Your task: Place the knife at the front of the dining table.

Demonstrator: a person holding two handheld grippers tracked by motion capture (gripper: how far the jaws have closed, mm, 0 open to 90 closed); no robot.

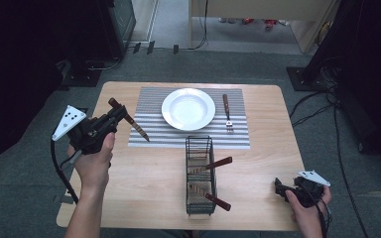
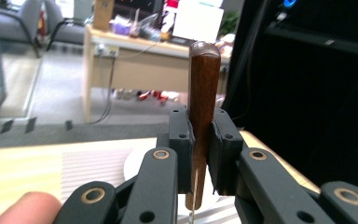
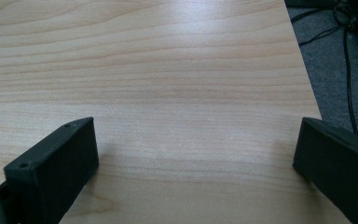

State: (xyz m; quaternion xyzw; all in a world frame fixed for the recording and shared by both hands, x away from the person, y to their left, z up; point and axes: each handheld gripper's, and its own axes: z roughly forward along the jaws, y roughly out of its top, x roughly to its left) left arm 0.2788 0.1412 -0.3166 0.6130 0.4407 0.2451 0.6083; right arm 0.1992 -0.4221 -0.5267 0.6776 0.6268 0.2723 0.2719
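At table's left edge: your left gripper [image 1: 120,115] has its jaws clamped on the knife [image 1: 129,119] by its wooden handle, blade slanting down over the striped placemat [image 1: 238,134].
Near right corner: your right gripper [image 3: 196,154] rests low over the table [image 3: 168,70], jaws spread wide, holding nothing.

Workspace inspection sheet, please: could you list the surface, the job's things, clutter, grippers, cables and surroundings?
Surface: wooden table with a striped placemat at its far side.
Job's things: knife held by its wooden handle, blade over the placemat's left edge; white plate on the placemat; fork to the plate's right; wire basket holding two wooden-handled utensils.
Clutter: nothing seen.
Grippers: left gripper shut on the knife handle; right gripper open, low over bare table at the near right corner.
Cables: one trails from each gripper; more lie on the floor at right.
Surroundings: grey carpet, dark equipment both sides, a desk beyond.
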